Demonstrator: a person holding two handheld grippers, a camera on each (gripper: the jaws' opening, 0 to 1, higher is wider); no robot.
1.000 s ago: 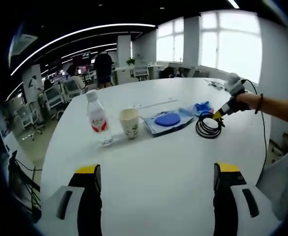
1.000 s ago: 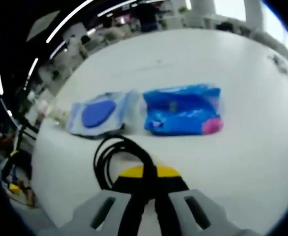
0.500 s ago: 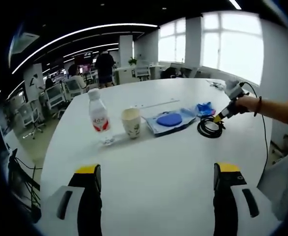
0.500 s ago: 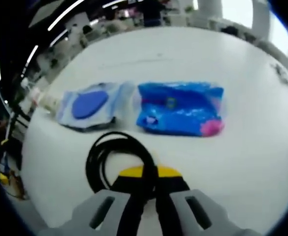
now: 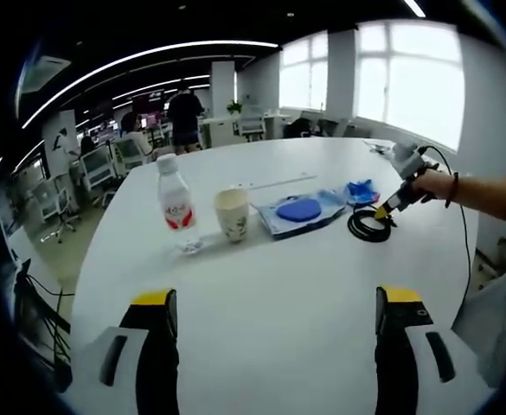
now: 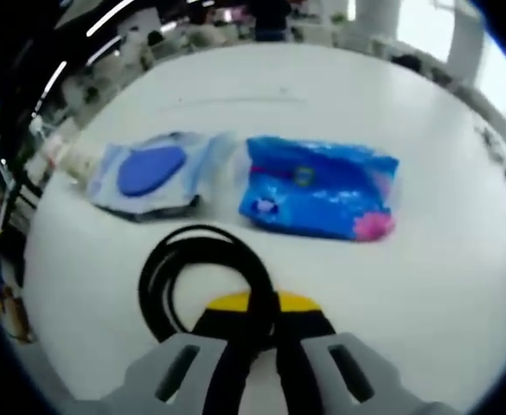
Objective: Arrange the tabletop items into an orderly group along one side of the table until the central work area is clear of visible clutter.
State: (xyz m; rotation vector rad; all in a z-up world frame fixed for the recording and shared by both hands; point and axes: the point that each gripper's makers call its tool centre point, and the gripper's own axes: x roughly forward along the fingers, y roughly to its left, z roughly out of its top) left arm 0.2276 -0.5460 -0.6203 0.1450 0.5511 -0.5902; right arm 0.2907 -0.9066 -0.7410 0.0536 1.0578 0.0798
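Open-plan office; white round bench. In a row along far side: water bottle, paper cup, wipes pack, blue pouch. Right hand-held gripper clamped on coiled black cable, just before the packs. Left hand-held gripper with jaws wide apart, holding nothing.

My left tool has two black jaws capped with yellow tips, set in pale grey housings with dark slots. My right tool matches: yellow-topped black jaws, grey casing. A dark band circles my right wrist.
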